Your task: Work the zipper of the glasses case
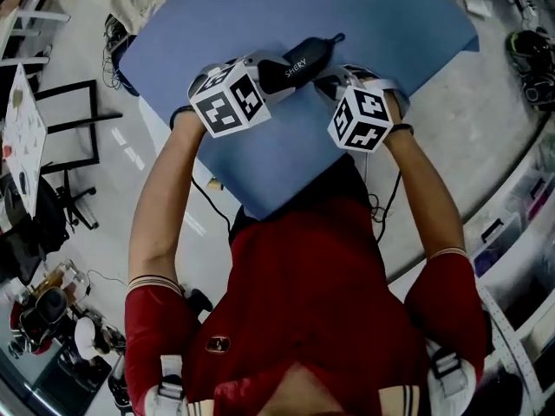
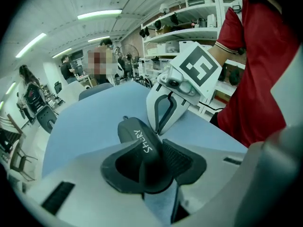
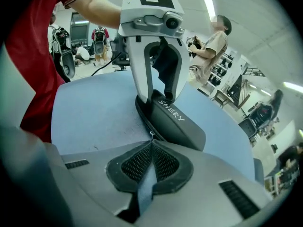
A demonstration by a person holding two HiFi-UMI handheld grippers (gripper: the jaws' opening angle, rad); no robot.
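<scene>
A black glasses case (image 1: 299, 66) marked SHERY lies on the blue table (image 1: 364, 16). My left gripper (image 2: 151, 169) is clamped across one end of the case (image 2: 137, 141), a pad pressed on each side. My right gripper (image 3: 151, 144) comes in from the other side with its pads together. A small metal zipper pull (image 3: 151, 134) is pinched at their tips, against the case's long side (image 3: 177, 124). In the head view the left gripper (image 1: 276, 74) and the right gripper (image 1: 325, 81) meet at the case from either side. The zipper track is mostly hidden.
The table's near edge (image 1: 286, 199) runs just in front of the person's red shirt. A dark chair (image 1: 61, 189) and gear stand on the floor to the left, and storage bins (image 1: 512, 224) to the right. People (image 3: 210, 41) stand farther back in the room.
</scene>
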